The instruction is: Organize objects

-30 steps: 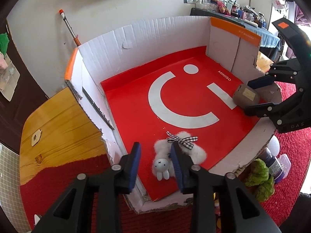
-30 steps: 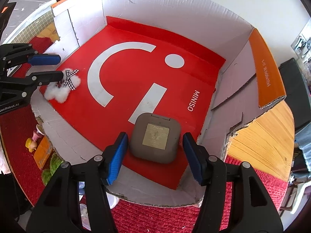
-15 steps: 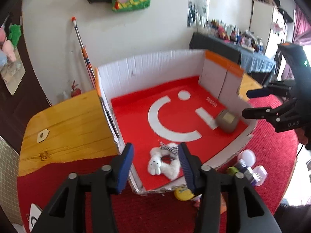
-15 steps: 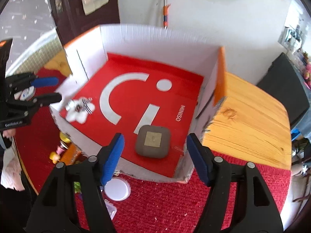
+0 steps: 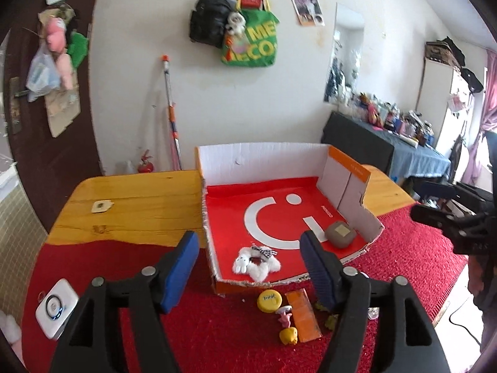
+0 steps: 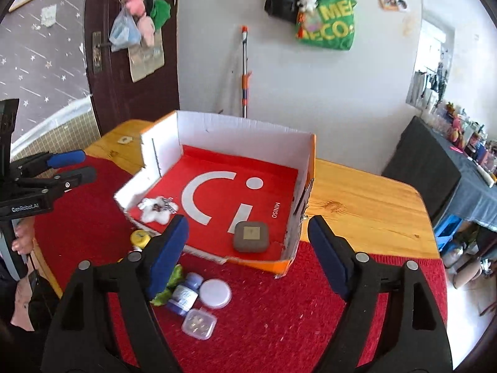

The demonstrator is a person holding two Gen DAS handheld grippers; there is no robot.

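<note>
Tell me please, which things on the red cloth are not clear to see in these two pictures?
- Green toy: right wrist view, half behind the right tongs.
- Same toy: left wrist view, mostly behind the left tongs.
- Yellow lid: writing too small.
- Clear case: contents blurred.

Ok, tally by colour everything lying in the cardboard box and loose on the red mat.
White: 3 (plush bunny, round lid, square device)
Yellow: 2 (round tin, small toy)
Orange: 1 (flat card)
Pink: 1 (small figure)
Green: 1 (leafy plush)
Blue: 1 (bottle)
Clear: 1 (small box)
Grey-brown: 1 (square case)
Total: 11
</note>
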